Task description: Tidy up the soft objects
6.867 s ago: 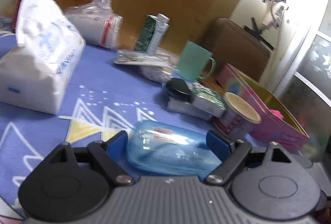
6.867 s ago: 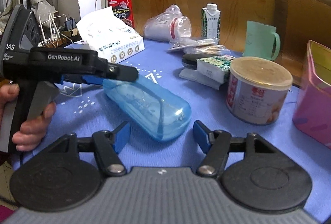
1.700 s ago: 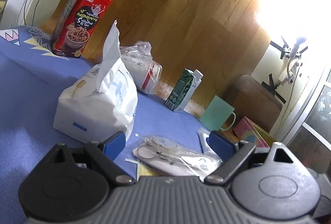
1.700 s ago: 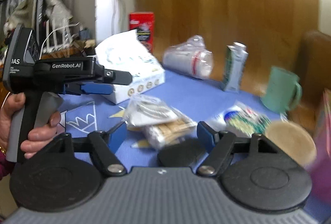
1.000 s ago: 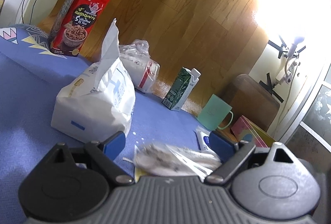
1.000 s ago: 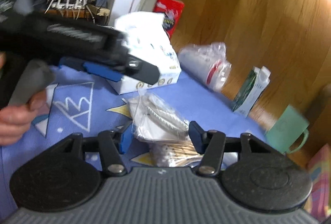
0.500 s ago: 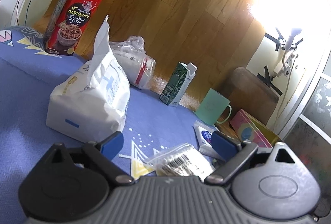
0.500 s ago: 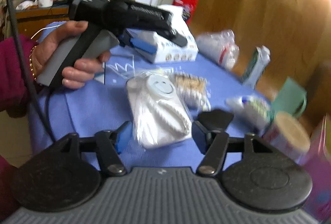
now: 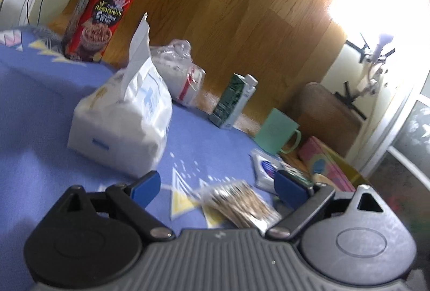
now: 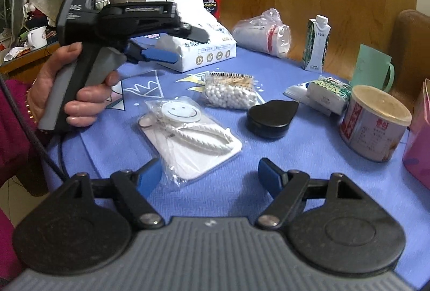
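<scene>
Blue desk (image 10: 309, 156) cluttered, little sorted by the look of it. Rope packet (image 10: 188, 137) lies flat between right gripper's (image 10: 209, 175) spread, empty fingers. Swab bag (image 10: 231, 89) just beyond. Left gripper (image 9: 217, 184) apart, empty, over swabs. Tissue pack (image 9: 123, 121) untouched.

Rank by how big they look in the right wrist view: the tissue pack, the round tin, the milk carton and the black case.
1. tissue pack, partly hidden by the left gripper
2. round tin, though it sits nearer the camera
3. and 4. black case and milk carton look alike; unranked.
</scene>
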`<action>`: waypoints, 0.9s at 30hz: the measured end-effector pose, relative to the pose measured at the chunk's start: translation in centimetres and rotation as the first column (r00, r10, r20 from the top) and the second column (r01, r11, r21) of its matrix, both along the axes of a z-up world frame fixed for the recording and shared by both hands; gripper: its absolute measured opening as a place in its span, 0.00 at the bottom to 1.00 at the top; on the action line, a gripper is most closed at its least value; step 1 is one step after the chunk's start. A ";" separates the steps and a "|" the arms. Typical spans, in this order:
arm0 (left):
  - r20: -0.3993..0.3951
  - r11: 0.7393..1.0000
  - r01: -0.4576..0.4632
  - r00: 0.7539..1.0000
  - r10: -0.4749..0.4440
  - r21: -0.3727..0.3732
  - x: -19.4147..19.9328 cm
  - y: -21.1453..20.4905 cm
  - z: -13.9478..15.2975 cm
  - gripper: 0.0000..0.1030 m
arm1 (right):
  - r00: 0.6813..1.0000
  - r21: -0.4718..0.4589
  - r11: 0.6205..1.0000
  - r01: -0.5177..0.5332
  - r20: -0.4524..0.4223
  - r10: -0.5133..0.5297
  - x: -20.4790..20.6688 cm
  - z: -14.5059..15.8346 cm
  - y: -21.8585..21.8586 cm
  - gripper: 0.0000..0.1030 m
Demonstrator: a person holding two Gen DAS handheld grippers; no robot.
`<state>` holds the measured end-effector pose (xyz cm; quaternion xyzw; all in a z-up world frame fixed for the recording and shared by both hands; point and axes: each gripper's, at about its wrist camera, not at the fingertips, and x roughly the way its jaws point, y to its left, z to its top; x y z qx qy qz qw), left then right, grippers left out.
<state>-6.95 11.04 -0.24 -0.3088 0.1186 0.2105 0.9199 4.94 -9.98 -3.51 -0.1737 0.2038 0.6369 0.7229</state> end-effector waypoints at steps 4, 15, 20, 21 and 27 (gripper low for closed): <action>-0.032 0.997 0.064 0.998 -0.062 0.045 -1.2 -2.7 0.4 0.92 | 1.000 0.005 1.000 -0.005 -0.020 0.005 0.2 0.1 -0.3 0.78; -0.207 0.984 0.175 0.964 -0.165 0.032 1.9 -7.9 -1.3 0.76 | 0.998 -0.006 0.998 -0.057 -0.006 0.057 -0.5 -0.2 0.1 0.59; -0.174 0.982 0.186 0.968 -0.181 0.014 2.6 -8.6 -0.6 0.76 | 0.999 0.019 1.000 0.019 -0.036 -0.018 0.7 -0.1 -1.0 0.47; -0.163 0.981 0.193 0.969 -0.187 0.024 2.9 -8.9 -0.2 0.76 | 0.999 0.027 0.999 0.031 -0.039 -0.030 0.9 -0.1 -1.4 0.47; -0.176 0.965 0.236 0.961 -0.213 0.117 5.4 -11.3 1.8 0.76 | 0.994 0.099 0.990 0.101 -0.047 -0.097 2.0 0.6 -4.0 0.47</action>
